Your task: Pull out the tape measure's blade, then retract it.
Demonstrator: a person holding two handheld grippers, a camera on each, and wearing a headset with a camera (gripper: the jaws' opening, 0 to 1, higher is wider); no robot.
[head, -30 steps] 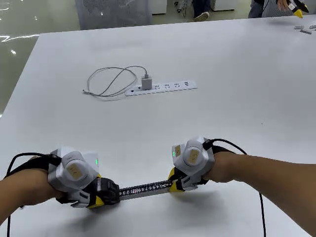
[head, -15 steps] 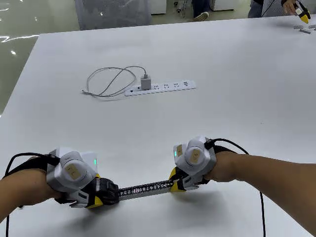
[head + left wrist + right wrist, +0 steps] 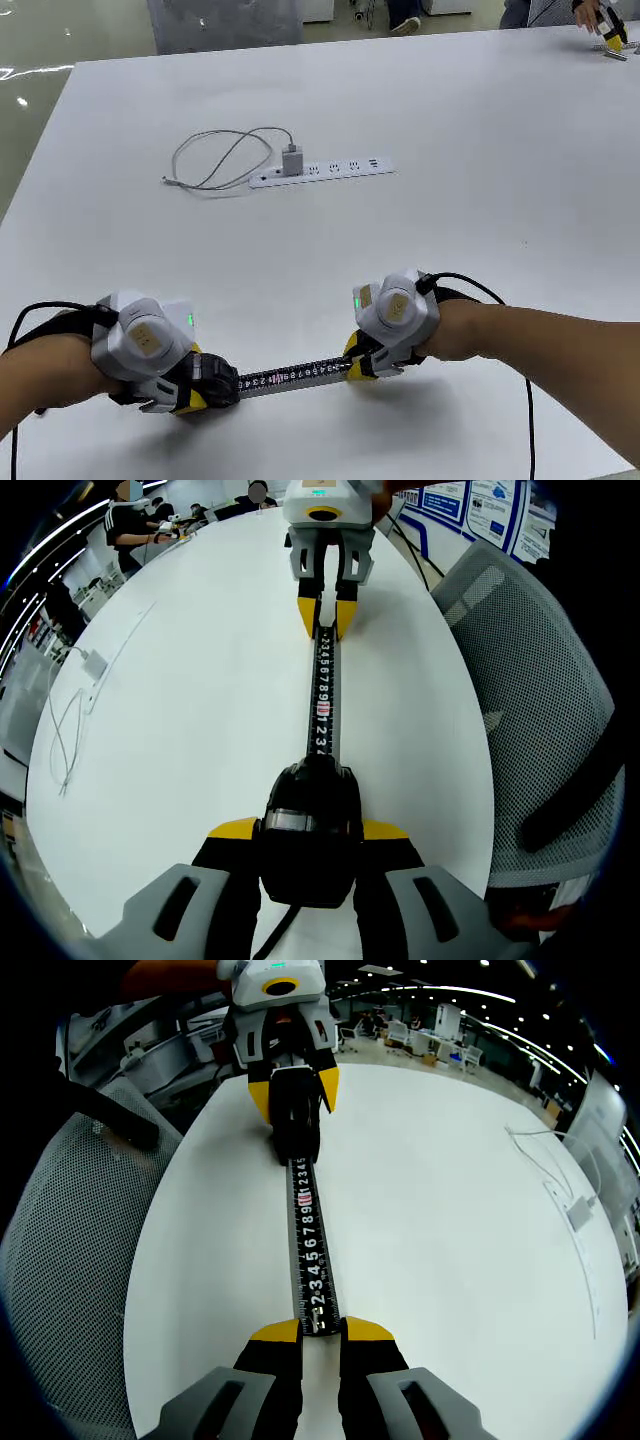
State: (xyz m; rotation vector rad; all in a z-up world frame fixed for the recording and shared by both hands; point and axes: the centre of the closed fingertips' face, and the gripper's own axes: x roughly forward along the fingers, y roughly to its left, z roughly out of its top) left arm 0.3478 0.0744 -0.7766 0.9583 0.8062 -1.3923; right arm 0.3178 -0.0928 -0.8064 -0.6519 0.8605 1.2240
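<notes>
1. head view: the left gripper point(image 3: 195, 381) is clamped on the black tape measure point(image 3: 221, 380) near the front edge of the white counter point(image 3: 450, 150). its blade point(image 3: 295, 375) runs across to the right gripper point(image 3: 351, 363), which is closed on the blade's end. a power strip point(image 3: 322, 170) lies well apart.
2. left gripper view: the tape measure sits gripped between the yellow-tipped jaws, with the blade stretching straight to the other gripper.
3. right gripper view: the jaws pinch the blade tip, numbers facing up.
</notes>
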